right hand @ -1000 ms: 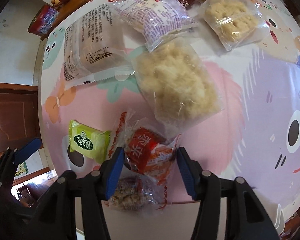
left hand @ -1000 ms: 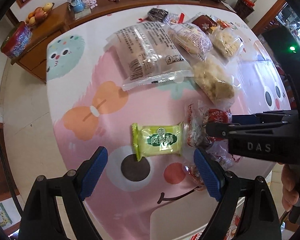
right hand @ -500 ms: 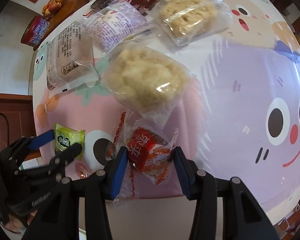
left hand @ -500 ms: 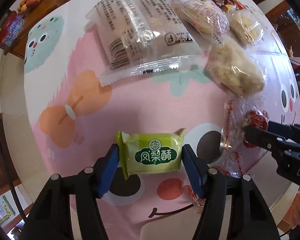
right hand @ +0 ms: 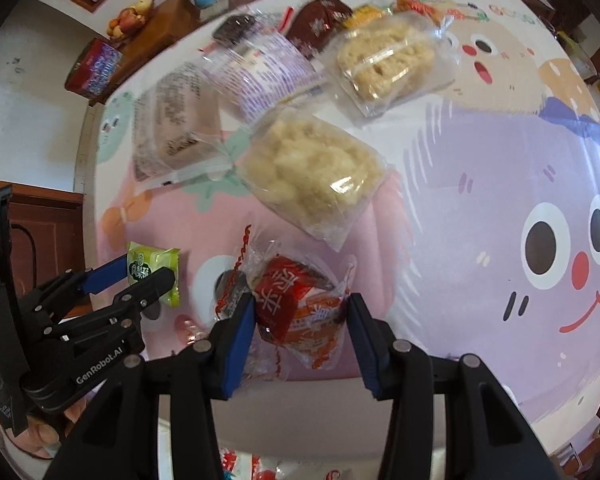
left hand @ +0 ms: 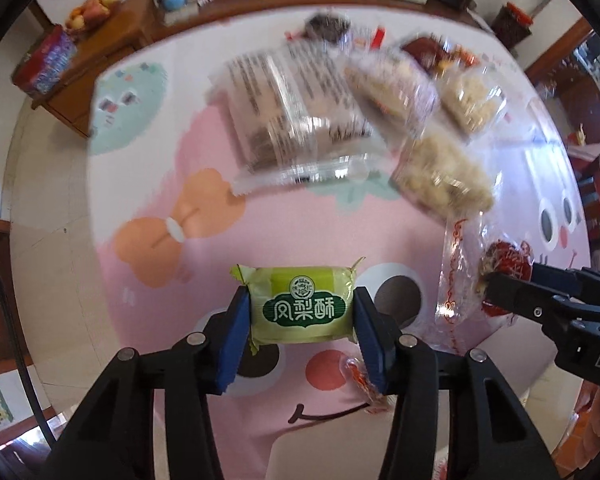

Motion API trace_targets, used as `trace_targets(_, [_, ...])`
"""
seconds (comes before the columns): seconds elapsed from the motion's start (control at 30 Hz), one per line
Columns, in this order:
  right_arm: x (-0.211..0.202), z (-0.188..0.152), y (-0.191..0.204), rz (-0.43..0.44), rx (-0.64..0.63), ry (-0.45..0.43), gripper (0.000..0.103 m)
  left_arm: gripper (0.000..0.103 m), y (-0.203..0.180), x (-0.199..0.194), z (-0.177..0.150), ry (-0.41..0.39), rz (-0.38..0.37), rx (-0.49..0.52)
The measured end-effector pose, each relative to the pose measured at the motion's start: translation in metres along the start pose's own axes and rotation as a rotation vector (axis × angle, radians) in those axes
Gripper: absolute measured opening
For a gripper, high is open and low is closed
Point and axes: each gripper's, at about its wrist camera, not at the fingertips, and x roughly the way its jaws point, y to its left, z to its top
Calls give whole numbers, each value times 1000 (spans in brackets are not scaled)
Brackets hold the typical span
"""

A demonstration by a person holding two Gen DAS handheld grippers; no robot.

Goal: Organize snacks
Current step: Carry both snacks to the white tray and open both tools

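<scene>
Bright daylight all round, heavy fisheye bending with dark corners, far snack packets motion-smeared, glare spots on the cellophane.

Far snack packets motion-blurred, labels unreadable.

green packets: 1 | red packets: 1 | puffed-rice bags: 2

green snack pack is showing glossy plastic film; red snack pack is sitting in crinkly clear wrap; gripper pads are looking matt blue rubbery on black plastic; tablecloth is reading smooth, printed; far cabinet is showing polished wood
</scene>
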Motion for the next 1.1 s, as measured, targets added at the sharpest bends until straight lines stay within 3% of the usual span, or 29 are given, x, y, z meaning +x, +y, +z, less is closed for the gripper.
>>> trace_targets(0.27, [-69,-24,8,59,-58,-151,46,49,-25,-101,-33,-199,47,-3])
trace_targets(0.57, [-163,-99,15,88,-197,-318,46,49,-59,-201,-124,-377,53,-79])
trace_targets(0.73, [-195,-148,10,85,-263,-364,47,49,-71,-216,-166,-403,82,-132])
trace_targets(1.1, [-200,-210,-8,-19,-316,-397,47,49,-100,-193,-223,-364,146,-188])
